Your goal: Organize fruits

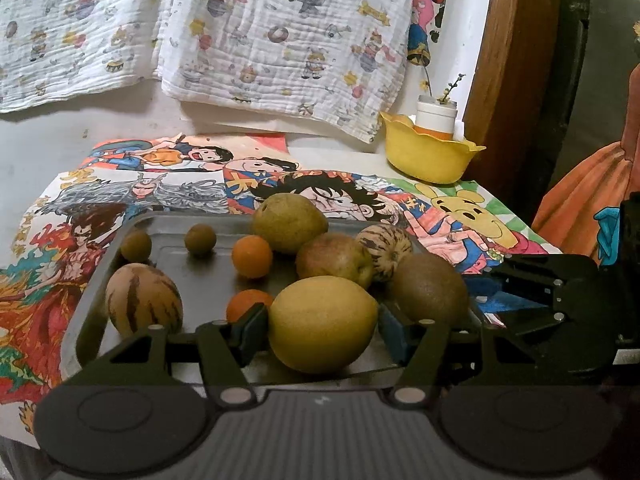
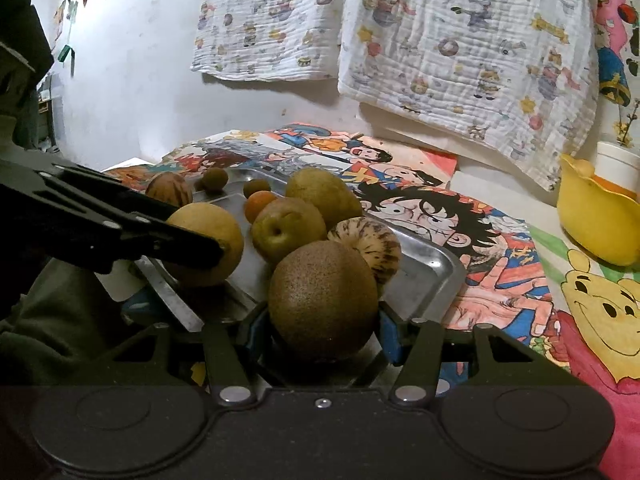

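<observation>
A metal tray (image 1: 100, 312) is seen lying on a cloth printed with cartoon characters (image 1: 168, 192), and the fruit is gathered on it. At the near edge of the tray a smooth, yellow, oval lemon (image 1: 322, 323) is held between the blue pads of the left gripper (image 1: 322, 330), whose fingers are closed against its sides. Just to the right of it a brown, fuzzy kiwi (image 2: 322, 300) is clasped by the right gripper (image 2: 322, 330), its skin finely speckled. Behind these a blushed yellow-red apple (image 1: 334, 260) is set, with a cream fruit streaked in purple (image 1: 385, 251) touching it on the right and a dull green-brown pear (image 1: 289, 222) behind. A second striped fruit (image 1: 143, 299) is found near the left rim. Two small oranges are shown, one (image 1: 252, 256) in the middle of the tray and another (image 1: 247, 303) partly hidden behind the left finger. Two small, round, olive-brown fruits (image 1: 200, 240) (image 1: 136, 245) are placed towards the far left corner. Beyond the tray, a yellow scalloped bowl (image 1: 428, 156) holding a white cup (image 1: 436, 114) is stood on the table, and patterned muslin cloths (image 1: 280, 40) are hung on the wall.
</observation>
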`<state>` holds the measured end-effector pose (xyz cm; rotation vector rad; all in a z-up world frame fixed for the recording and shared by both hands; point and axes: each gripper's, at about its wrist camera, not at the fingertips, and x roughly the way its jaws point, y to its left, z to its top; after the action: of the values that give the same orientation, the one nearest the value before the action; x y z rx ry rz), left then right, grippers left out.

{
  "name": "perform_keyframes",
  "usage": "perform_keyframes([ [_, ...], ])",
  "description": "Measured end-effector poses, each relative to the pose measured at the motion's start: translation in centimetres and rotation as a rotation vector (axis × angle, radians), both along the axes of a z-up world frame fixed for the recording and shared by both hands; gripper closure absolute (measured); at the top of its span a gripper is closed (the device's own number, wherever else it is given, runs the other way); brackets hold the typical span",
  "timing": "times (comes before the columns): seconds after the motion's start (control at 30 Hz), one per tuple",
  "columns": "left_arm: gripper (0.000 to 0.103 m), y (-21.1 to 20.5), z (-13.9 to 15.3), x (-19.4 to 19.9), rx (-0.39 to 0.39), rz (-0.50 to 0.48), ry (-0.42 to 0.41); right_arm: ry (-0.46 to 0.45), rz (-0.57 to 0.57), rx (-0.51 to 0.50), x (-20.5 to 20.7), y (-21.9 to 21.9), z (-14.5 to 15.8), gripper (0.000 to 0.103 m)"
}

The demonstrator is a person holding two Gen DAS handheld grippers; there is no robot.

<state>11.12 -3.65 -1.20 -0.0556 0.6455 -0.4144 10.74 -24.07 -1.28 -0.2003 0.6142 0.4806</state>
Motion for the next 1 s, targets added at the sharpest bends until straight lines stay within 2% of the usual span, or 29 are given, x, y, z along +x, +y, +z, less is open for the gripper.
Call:
perform_keyframes([
  [0.33, 0.038, 0.1, 0.0, -0.7, 0.003, 0.019, -0.006, -0.015, -0.052, 0.001, -0.5, -0.2, -0.2, 0.045],
  [0.6, 0.037, -0.3, -0.2, 0.0, 0.019, 0.013, 0.011, -0.065, -0.074, 0.004, -0.8, 0.0, 0.2, 0.045],
  [0.77, 0.036, -0.7, -0.4, 0.5, 0.026, 0.016, 0.003, -0.097, -0.095, 0.0, -1.5, -0.5, 0.4, 0.04],
  [1.0, 0.034, 0.1, -0.7, 0.5, -0.014, 0.017, -0.009, -0.116, -0.207, 0.086, -3.2, -1.3, 0.3, 0.026],
])
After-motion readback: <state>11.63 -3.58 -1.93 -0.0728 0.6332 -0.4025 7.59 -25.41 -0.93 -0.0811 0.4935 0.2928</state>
